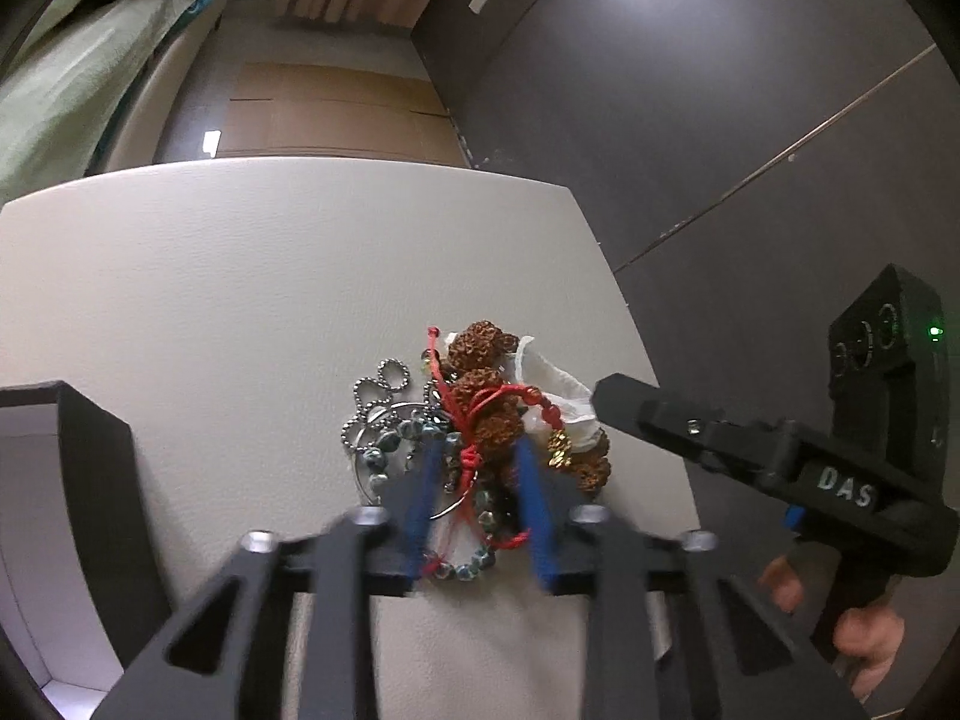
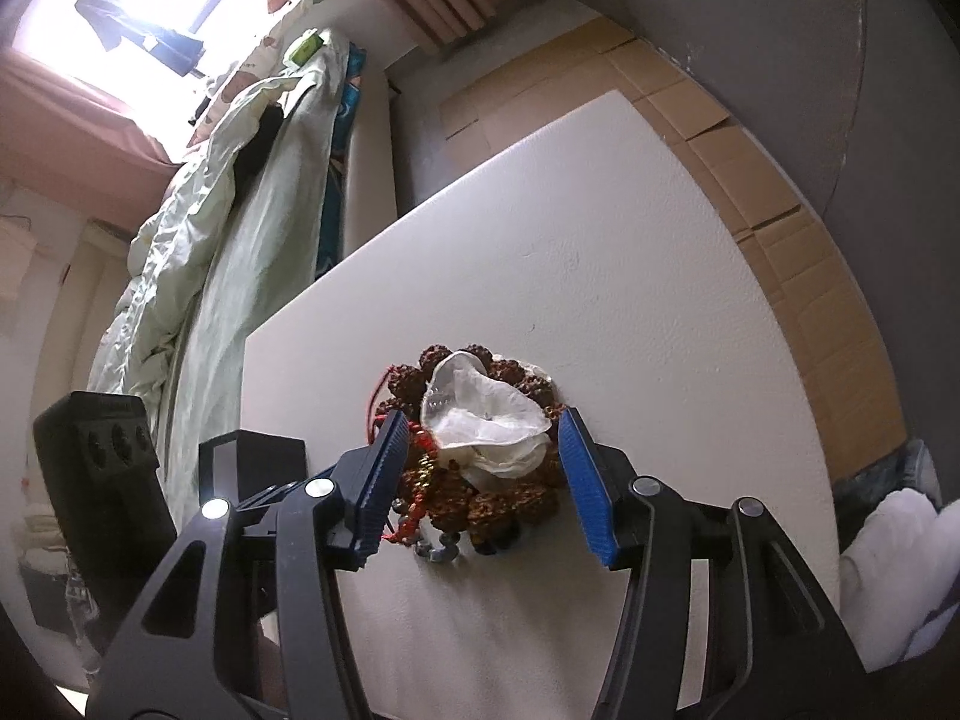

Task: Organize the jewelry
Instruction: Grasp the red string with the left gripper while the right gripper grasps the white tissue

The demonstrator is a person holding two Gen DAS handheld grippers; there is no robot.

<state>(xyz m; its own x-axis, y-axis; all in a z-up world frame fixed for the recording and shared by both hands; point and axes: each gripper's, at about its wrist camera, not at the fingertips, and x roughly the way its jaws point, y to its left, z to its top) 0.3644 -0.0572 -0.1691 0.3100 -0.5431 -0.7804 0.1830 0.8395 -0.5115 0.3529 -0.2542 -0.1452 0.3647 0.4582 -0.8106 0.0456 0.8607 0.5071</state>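
I saw only one word that I could read. The white letters "DAS" stood on a small dark label [image 1: 845, 487] on the side of the right tongs [image 1: 606, 399], in the left wrist view. The label sat on the black body, just above the hand [image 1: 852, 630] that held it. I found no other letters, numbers or signs anywhere in either view.

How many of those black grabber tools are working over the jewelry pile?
2. The left gripper reaches into the near side of the jewelry pile, its blue pads around red cord and beads. The right gripper straddles the pile, jaws open around the white pouch.
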